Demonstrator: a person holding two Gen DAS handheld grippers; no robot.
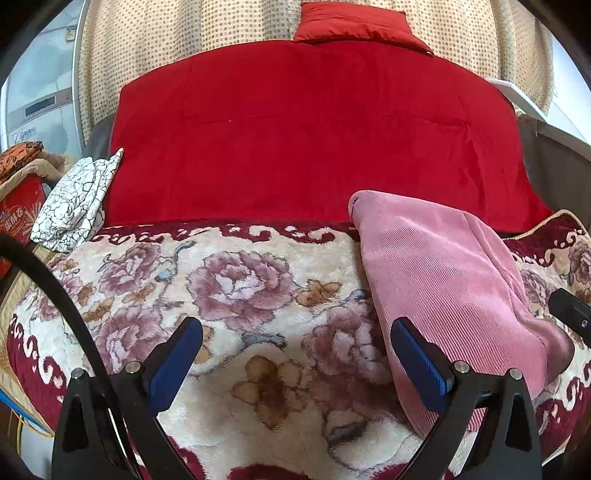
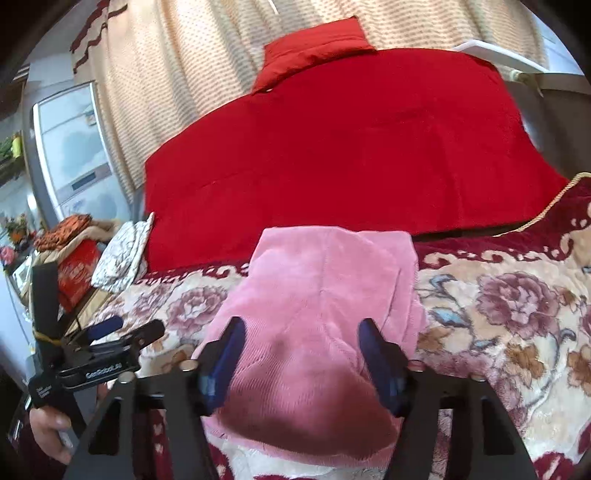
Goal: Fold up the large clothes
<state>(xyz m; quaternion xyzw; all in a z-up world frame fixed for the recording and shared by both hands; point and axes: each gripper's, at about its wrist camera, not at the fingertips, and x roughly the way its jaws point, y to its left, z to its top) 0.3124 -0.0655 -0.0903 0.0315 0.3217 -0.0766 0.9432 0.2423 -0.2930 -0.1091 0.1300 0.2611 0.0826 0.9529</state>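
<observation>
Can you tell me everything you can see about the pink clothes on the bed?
The pink garment looks soft and ribbed, like corduroy. It is folded into a thick bundle and lies flat on the flowery blanket, its far edge next to the red quilt. The right gripper is open right above its near end, one finger on each side, but not squeezing it. The left gripper is open beside it.

Garment (image 2: 317, 325): pink, fine ribbed. Blanket (image 1: 236, 295): cream, mauve roses, maroon scroll border. Quilt (image 1: 295, 140): plain red. Curtain (image 1: 184, 33): beige, brown dots. Cloth (image 1: 74, 199): white, black crackle lines.
</observation>
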